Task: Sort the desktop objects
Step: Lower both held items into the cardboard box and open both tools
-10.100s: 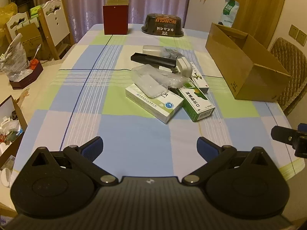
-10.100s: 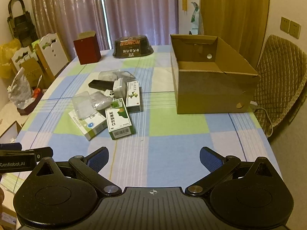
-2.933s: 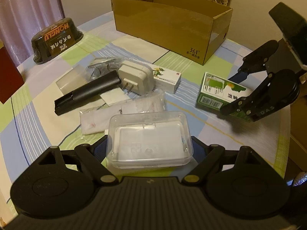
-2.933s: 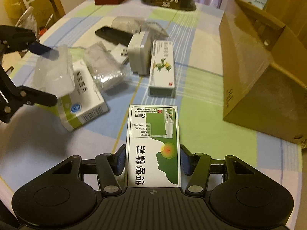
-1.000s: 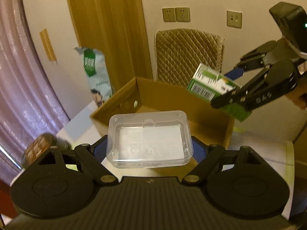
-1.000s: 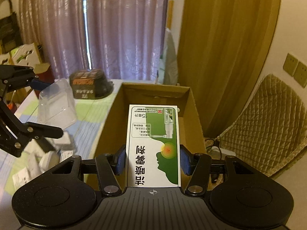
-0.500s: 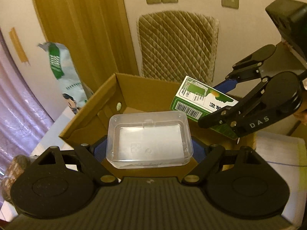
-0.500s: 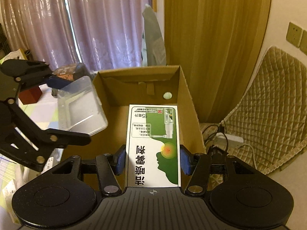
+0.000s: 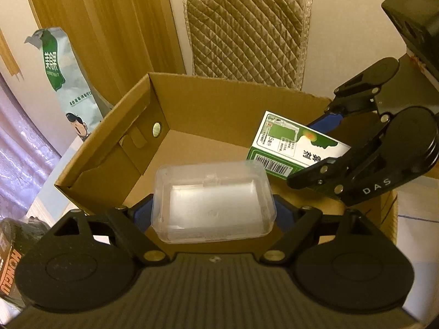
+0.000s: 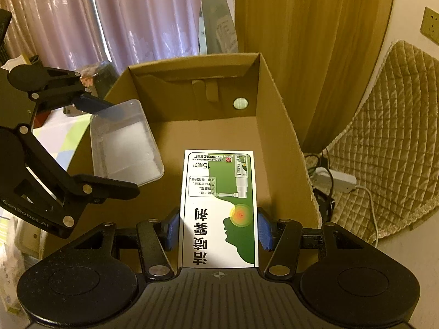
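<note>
My left gripper (image 9: 212, 213) is shut on a clear plastic case (image 9: 212, 201), held over the near rim of the open cardboard box (image 9: 214, 101). My right gripper (image 10: 218, 229) is shut on a green and white medicine box (image 10: 219, 208), which hangs over the inside of the same cardboard box (image 10: 271, 104). In the left wrist view the right gripper (image 9: 326, 148) and its medicine box (image 9: 290, 148) reach in over the right part of the box. In the right wrist view the left gripper (image 10: 109, 148) holds the clear case (image 10: 123, 145) over the box's left wall. The box floor looks bare.
A quilted chair (image 9: 247, 33) stands behind the box, and a green and white bag (image 9: 65, 87) leans by the yellow curtain. A white power strip with cables (image 10: 334, 181) lies on the floor to the box's right. A dark HONGLU container (image 9: 8, 260) sits at the left.
Both grippers have moved closer over the cardboard box and tilted downward; the clear case and the medicine box now hang lower above its inside. Both grips are unchanged.
</note>
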Available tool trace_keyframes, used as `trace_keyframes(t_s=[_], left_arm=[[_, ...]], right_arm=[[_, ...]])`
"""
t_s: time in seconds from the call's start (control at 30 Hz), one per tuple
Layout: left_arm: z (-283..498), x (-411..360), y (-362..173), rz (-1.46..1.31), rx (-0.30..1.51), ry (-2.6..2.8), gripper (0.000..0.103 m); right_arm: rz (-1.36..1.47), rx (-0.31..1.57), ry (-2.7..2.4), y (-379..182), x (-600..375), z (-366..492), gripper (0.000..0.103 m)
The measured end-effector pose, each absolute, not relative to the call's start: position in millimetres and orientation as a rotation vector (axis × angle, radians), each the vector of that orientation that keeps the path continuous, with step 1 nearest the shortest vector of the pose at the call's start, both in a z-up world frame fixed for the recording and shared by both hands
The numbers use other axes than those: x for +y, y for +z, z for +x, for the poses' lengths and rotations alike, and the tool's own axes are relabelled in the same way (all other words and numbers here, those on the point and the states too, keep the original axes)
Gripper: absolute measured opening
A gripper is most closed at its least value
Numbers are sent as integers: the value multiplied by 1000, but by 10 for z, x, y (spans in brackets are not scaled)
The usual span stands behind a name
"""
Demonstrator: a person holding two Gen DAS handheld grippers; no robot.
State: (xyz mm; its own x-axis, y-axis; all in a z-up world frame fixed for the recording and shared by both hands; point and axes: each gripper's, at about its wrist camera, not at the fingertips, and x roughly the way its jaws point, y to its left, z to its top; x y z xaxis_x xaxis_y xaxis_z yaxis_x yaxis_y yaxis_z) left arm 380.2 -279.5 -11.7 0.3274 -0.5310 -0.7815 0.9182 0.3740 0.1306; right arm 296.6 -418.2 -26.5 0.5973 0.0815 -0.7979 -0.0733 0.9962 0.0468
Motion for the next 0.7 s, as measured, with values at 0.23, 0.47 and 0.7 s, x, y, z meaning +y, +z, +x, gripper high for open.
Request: trace_keyframes(t_s=[0.23, 0.47, 0.7], left_arm=[[3811, -2754, -68, 631, 692, -1042, 84], [3806, -2669, 66, 617, 661, -1032, 84], [3806, -2581, 113, 603, 660, -1014, 85]], right_arm=[[-18, 935, 95, -295, -4124, 3011, 54], [-46, 944, 101, -325, -4065, 3056, 55], [-58, 959, 108, -363, -4020, 3121, 55]])
